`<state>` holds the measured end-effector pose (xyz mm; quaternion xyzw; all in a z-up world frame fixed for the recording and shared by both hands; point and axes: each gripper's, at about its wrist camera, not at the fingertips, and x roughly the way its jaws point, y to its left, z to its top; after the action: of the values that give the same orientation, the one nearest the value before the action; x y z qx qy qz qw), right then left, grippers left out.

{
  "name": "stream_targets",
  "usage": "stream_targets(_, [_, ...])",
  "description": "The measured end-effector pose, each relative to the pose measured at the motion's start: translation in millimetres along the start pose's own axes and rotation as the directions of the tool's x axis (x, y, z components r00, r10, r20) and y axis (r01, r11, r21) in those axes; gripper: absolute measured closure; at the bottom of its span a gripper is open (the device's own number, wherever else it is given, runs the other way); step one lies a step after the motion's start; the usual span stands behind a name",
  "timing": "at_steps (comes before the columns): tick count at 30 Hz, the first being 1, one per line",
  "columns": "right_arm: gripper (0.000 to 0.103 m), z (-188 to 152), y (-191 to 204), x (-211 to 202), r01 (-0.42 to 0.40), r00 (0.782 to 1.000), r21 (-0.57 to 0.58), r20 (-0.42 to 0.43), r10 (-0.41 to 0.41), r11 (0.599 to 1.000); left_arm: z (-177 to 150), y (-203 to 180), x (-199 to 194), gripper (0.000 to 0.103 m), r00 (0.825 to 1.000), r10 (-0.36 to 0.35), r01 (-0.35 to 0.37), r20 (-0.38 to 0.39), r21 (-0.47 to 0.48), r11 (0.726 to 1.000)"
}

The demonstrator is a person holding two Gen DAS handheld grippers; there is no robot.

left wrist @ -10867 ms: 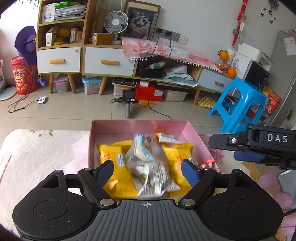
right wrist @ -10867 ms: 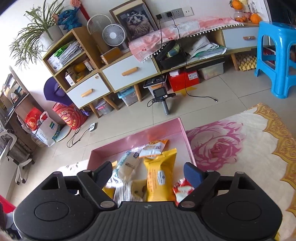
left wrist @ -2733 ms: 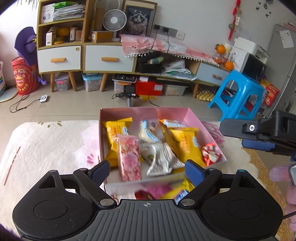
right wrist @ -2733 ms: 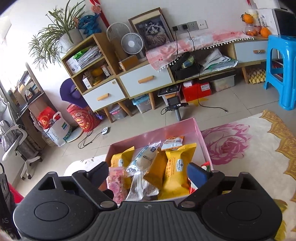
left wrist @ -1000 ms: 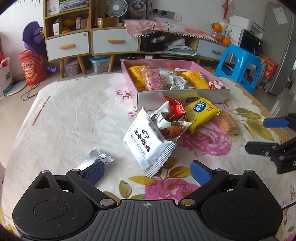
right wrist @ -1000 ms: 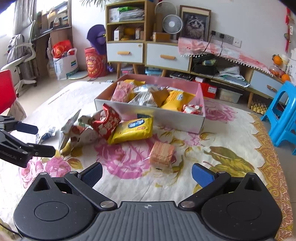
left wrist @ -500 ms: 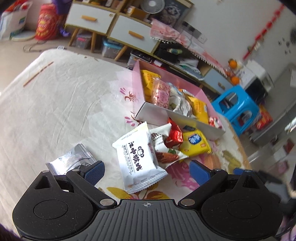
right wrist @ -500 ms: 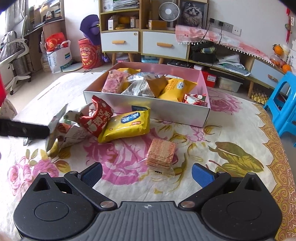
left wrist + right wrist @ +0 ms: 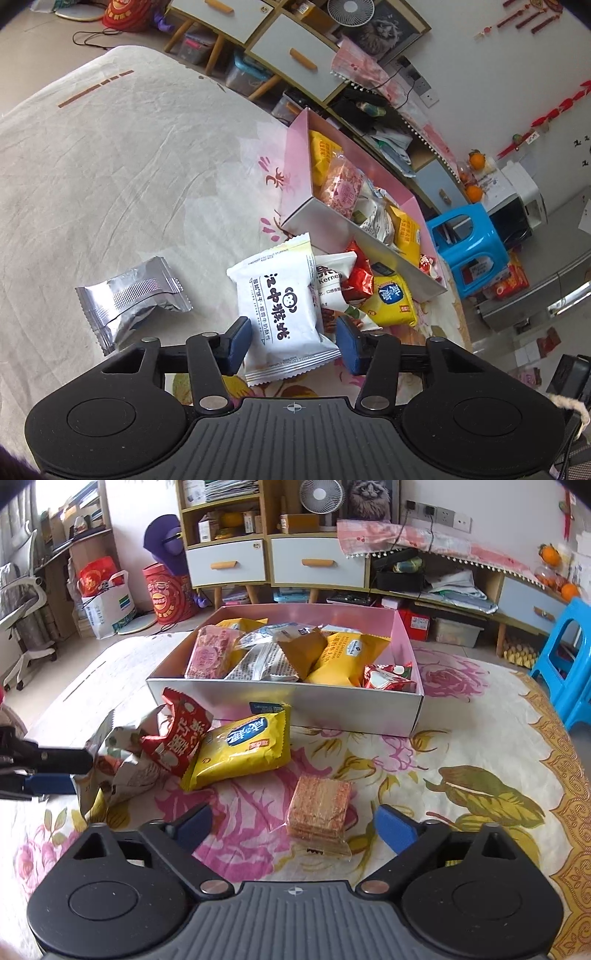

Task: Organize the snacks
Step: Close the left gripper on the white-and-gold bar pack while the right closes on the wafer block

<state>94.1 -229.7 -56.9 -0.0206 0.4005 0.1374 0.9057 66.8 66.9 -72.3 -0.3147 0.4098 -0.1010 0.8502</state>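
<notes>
the left gripper (image 9: 291,345) sits at lower centre, its jaws straddling the white snack packet (image 9: 282,312) without pinching it. the right gripper (image 9: 293,829) is spread wide around the wafer pack (image 9: 319,808). the pink box (image 9: 284,705) of snacks fills mid-frame.

Silver packet (image 9: 129,301): crinkled glossy foil. White packet (image 9: 282,312): smooth matt plastic film. Pink box (image 9: 295,707): smooth cardboard. Floral cloth (image 9: 461,775): matt fabric.

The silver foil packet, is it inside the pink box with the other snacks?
No. The silver foil packet lies alone on the cloth, well apart from the pink box, left of the left gripper.
</notes>
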Motion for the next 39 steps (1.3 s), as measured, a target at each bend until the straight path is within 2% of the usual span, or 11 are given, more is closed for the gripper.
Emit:
stream_targets(5, [0.054, 2.7, -10.7, 8.3, 0.005, 1.000, 0.068, -0.026, -0.003, 0.998, 0.3, -18.1, -5.0, 0.066, 0.999, 0.050, -0.052, 0.020, 0.126, 0.991])
stream_targets(7, [0.064, 2.2, -13.6, 11.4, 0.015, 0.999, 0.086, -0.042, -0.012, 0.996, -1.1, -23.9, -7.8, 0.067, 0.997, 0.072, -0.077, 0.034, 0.186, 0.980])
stream_targets(10, [0.073, 0.4, -14.9, 11.7, 0.037, 0.998, 0.085, -0.044, -0.033, 0.996, -2.3, -27.7, -11.5, 0.066, 0.994, 0.096, -0.106, 0.052, 0.245, 0.964])
stream_targets(13, [0.073, -0.5, -15.1, 9.7, 0.042, 0.998, 0.084, -0.044, -0.039, 0.996, -0.2, -28.9, -18.5, 0.066, 0.990, 0.130, -0.141, 0.060, 0.260, 0.955])
stream_targets(18, [0.074, -2.0, -16.2, 7.3, 0.041, 0.998, 0.073, -0.047, -0.037, 0.996, 4.9, -17.9, -31.2, 0.069, 0.968, 0.244, -0.252, 0.064, 0.271, 0.929])
stream_targets(22, [0.075, -0.9, -17.6, 4.1, 0.029, 0.999, 0.081, -0.047, -0.025, 0.996, 7.3, -5.1, -36.6, 0.069, 0.961, 0.270, -0.276, 0.059, 0.238, 0.931])
stream_targets(24, [0.075, 0.2, -17.0, 2.2, 0.021, 0.999, 0.083, -0.045, -0.017, 0.996, 7.8, -4.0, -37.9, 0.066, 0.964, 0.260, -0.266, 0.056, 0.237, 0.935])
stream_targets(27, [0.075, 0.4, -16.2, 1.6, 0.006, 0.999, 0.081, -0.048, -0.002, 0.997, 5.3, -7.4, -34.3, 0.057, 0.965, 0.259, -0.263, 0.047, 0.249, 0.932])
stream_targets(29, [0.071, 0.3, -15.1, 2.1, -0.001, 0.999, 0.081, -0.052, 0.005, 0.997, 2.5, -12.4, -28.9, 0.051, 0.964, 0.263, -0.263, 0.036, 0.270, 0.926])
stream_targets(34, [0.060, -1.3, -10.0, 4.1, -0.006, 0.998, 0.067, -0.060, 0.010, 0.998, -10.0, -26.7, -13.3, 0.038, 0.953, 0.303, -0.292, 0.028, 0.358, 0.887])
stream_targets(39, [0.059, -1.3, -7.5, 7.2, 0.004, 0.998, 0.057, -0.065, 0.000, 0.998, -12.9, -31.2, -5.4, 0.037, 0.937, 0.344, -0.336, 0.058, 0.415, 0.846])
